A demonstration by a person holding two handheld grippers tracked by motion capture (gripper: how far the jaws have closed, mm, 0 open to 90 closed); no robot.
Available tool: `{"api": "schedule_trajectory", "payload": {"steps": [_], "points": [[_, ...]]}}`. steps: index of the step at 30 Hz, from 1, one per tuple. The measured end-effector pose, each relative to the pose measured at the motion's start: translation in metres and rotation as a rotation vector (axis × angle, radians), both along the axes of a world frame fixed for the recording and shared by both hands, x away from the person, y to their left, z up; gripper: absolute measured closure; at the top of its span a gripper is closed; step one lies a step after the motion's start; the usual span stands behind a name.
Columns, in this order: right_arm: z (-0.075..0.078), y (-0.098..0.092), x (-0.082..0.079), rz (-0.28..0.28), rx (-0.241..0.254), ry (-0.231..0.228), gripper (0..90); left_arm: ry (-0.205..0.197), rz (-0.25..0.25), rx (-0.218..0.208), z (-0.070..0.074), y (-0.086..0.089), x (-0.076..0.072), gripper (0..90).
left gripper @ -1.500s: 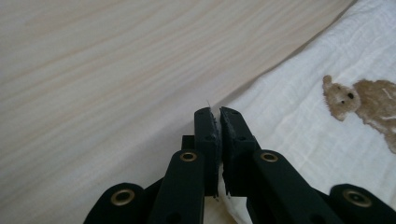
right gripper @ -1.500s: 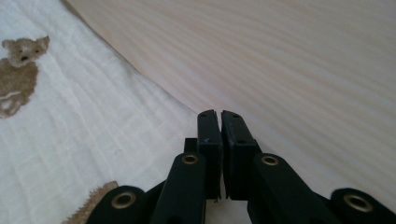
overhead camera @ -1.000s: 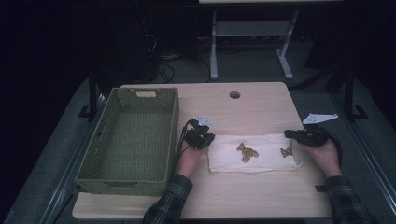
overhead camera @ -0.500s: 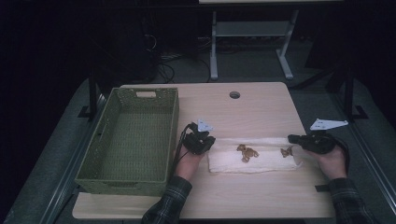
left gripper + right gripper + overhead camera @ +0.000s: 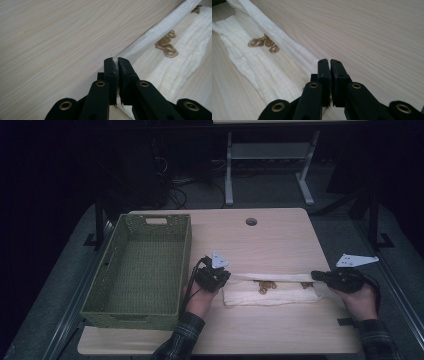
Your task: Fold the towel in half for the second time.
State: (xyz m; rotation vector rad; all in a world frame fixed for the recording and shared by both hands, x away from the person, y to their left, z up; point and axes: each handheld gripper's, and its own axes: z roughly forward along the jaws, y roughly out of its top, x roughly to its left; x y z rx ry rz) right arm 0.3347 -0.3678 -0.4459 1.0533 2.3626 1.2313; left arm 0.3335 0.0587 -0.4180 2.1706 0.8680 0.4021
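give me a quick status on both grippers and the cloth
Left gripper shut on the cloth's far edge; right gripper shut on the same edge, opposite end. Edge lifted taut between them. Green basket to the left, not in the way.

I can read no text, label, brand or number anywhere; the brown marks on the white crinkled cloth are not letters.

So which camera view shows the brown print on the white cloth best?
The left gripper view: the brown print lies near and sharp on the white cloth. The right gripper view shows it farther off; in the high view it is small and dim.
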Motion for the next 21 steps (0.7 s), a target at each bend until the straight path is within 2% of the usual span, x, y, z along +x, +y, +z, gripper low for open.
{"api": "schedule_trajectory", "payload": {"steps": [6, 7, 8, 16, 21], "points": [[0.002, -0.001, -0.012, 0.005, 0.004, -0.006, 86.6, 0.004, -0.01, 0.016, -0.002, -0.001, -0.014, 85.4], [0.003, -0.001, -0.015, 0.011, 0.001, -0.007, 86.6, 0.01, -0.018, 0.034, -0.003, 0.0, -0.018, 85.4], [0.003, -0.002, -0.017, 0.013, 0.0, -0.008, 86.6, 0.01, -0.018, 0.034, -0.004, -0.001, -0.02, 85.4], [0.001, -0.001, -0.031, 0.027, -0.006, 0.005, 86.6, 0.013, -0.038, 0.069, -0.006, -0.001, -0.026, 85.2], [-0.004, -0.001, -0.037, 0.036, -0.011, 0.029, 86.5, 0.052, -0.052, 0.089, -0.013, -0.002, -0.031, 85.2]]}}
